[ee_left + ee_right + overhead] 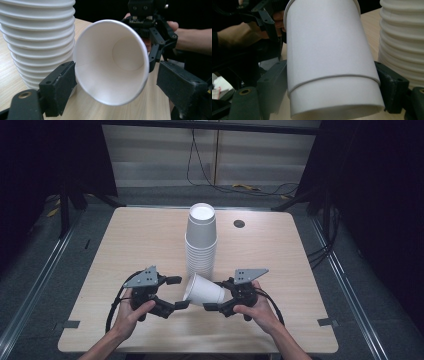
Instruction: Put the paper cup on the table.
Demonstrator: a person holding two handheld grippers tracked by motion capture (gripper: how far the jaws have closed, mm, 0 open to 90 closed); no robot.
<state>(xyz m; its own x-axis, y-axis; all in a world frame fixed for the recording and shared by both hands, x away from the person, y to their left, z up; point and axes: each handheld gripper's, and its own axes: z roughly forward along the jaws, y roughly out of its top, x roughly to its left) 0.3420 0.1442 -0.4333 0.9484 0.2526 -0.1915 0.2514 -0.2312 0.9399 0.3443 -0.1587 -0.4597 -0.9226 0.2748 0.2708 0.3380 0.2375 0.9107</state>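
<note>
One light, crushable paper cup [203,290]: we find the right claw [214,296] clamped across its base; left claw [178,293] apart beside the rim.

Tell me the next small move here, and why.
Probably close the left gripper on the cup's rim. The right gripper clamps the cup on its side, mouth toward the left jaws. These stand either side of the rim, one touching it, the other apart from it.
</note>
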